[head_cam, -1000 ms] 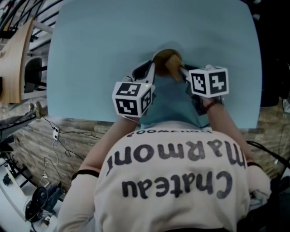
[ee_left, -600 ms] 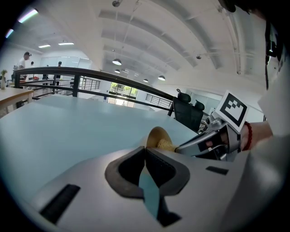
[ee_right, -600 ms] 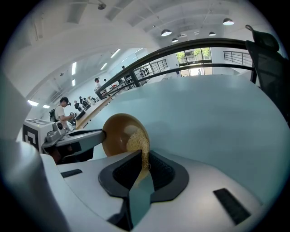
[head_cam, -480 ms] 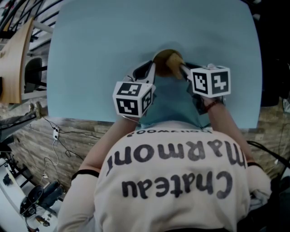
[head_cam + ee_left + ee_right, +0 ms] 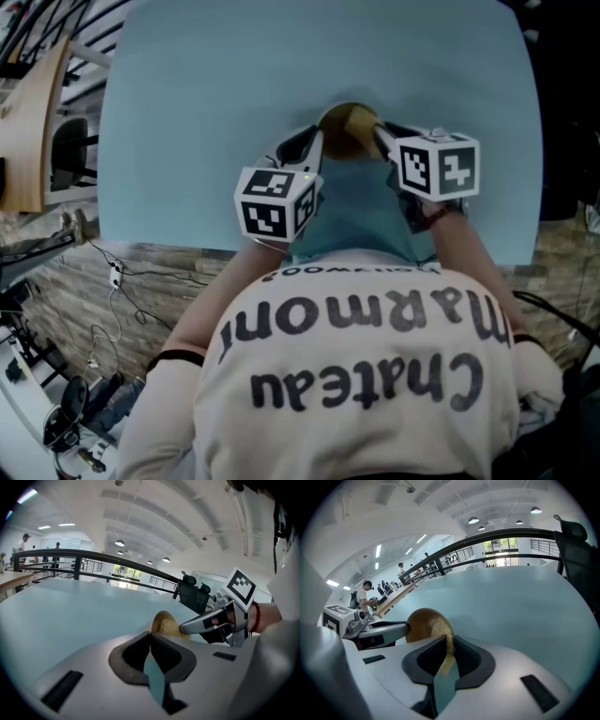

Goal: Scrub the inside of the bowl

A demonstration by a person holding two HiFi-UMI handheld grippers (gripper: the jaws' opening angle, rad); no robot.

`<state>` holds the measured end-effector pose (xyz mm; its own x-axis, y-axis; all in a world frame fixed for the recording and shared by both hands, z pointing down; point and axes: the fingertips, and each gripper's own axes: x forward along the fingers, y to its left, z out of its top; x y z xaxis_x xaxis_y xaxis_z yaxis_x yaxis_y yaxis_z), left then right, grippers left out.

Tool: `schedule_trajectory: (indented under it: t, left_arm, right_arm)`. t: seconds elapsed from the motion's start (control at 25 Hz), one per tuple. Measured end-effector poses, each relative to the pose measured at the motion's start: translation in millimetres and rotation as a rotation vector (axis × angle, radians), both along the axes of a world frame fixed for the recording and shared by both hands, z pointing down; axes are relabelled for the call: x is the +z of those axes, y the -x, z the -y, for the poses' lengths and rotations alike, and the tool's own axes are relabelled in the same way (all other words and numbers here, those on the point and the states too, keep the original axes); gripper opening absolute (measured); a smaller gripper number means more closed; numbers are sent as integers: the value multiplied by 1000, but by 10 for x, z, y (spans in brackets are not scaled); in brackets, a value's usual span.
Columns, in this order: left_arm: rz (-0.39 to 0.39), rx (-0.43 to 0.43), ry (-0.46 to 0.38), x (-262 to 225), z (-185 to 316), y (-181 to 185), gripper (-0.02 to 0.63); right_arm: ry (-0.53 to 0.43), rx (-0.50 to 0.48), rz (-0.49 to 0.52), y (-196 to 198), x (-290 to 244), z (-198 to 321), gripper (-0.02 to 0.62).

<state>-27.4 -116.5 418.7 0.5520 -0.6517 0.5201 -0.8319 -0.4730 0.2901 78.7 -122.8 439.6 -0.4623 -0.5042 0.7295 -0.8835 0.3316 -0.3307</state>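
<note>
A brown wooden bowl [image 5: 336, 142] stands tilted on the pale blue table [image 5: 206, 112], just in front of the person. My left gripper [image 5: 317, 141] is shut on the bowl's near-left rim [image 5: 157, 619]. My right gripper [image 5: 380, 137] is shut on a tan fibrous scrub pad [image 5: 440, 630], which lies against the inside of the bowl [image 5: 418, 620]. The left gripper view shows the pad [image 5: 171, 627] filling the bowl's mouth, with the right gripper's fingertips [image 5: 186, 628] at it. The right gripper view shows the left gripper's fingers [image 5: 404, 629] at the bowl's edge.
The table's near edge [image 5: 187, 248] runs just below both grippers, with the person's shirt [image 5: 356, 366] under it. A wooden bench [image 5: 28, 131] stands at the left and cables lie on the floor [image 5: 103, 281]. A black office chair [image 5: 194, 595] stands beyond the table.
The right gripper and the scrub pad have shifted slightly to the right and farther up inside the bowl. The left gripper and the bowl have stayed put.
</note>
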Motion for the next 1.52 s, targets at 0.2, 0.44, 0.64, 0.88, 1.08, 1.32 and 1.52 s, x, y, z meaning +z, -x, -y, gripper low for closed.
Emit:
schedule_trajectory:
  t: [0.2,0.44,0.64,0.88,1.08,1.32,1.52]
  left_arm:
    - [1,4,3,6,-14,-9,12]
    - [-3,6,2,0,-5,-15,12]
    - [-5,9,7,0,-14,-17,12]
    - [-8,6,6,-9,-2,-14,12]
    - [-12,5,11,-1,-8,-4,12]
    - [-16,4,16,5,-2,13,12]
    - [-16,3,15,15,-15,-13,12]
  right_arm:
    - [-20,-5,-11,0,-29,11,63]
    - [-33,0,-12,-4,-59,35,63]
    - [-34,5,-14,-9,-64,37,63]
    - [-39,6,-12,-1,-80,62,63]
    - [-46,4,-6,21,-97,76,63]
    - [-59,-3,4,73,-130,108,63]
    - [-74,-9,12,74,-147,111,63]
